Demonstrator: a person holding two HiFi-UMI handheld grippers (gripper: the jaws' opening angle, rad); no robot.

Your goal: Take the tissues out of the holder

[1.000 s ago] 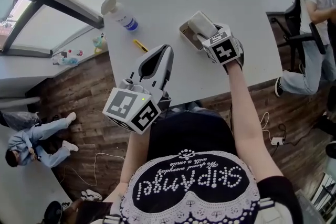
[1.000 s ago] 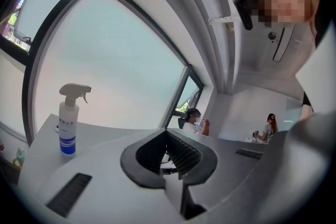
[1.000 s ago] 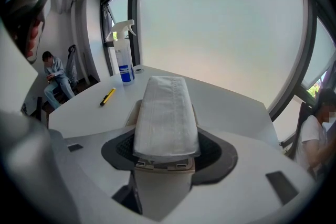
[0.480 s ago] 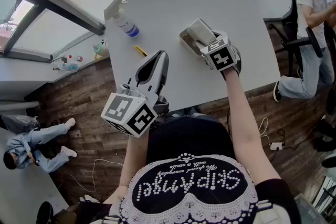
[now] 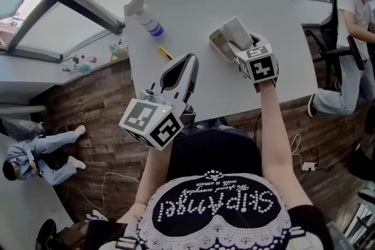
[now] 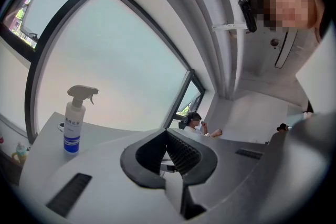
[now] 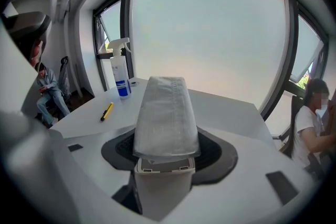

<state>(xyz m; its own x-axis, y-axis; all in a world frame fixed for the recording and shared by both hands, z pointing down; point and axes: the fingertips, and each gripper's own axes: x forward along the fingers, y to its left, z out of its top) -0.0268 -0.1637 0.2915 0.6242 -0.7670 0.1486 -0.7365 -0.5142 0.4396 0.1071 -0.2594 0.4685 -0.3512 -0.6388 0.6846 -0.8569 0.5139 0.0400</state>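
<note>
A white wrapped tissue pack (image 5: 236,31) sticks up at a slant from the open grey holder (image 5: 217,44) on the white table (image 5: 234,0). My right gripper (image 5: 242,44) is shut on the near end of the pack. In the right gripper view the tissue pack (image 7: 165,113) runs away from the camera between the dark pads (image 7: 214,150) of the right gripper (image 7: 165,152). My left gripper (image 5: 186,61) hovers over the table's front edge, left of the holder, its tips together with nothing held. The left gripper (image 6: 168,136) points toward the windows.
A spray bottle (image 5: 147,19) stands at the table's far left, with a yellow pen (image 5: 165,53) nearer. The same spray bottle (image 6: 75,120) shows in the left gripper view. One person sits on a chair (image 5: 345,38) at right; another person (image 5: 35,155) sits on the floor at lower left.
My right gripper has risen a little with the tissue pack, which now stands higher out of the holder. The left gripper has stayed where it was.
</note>
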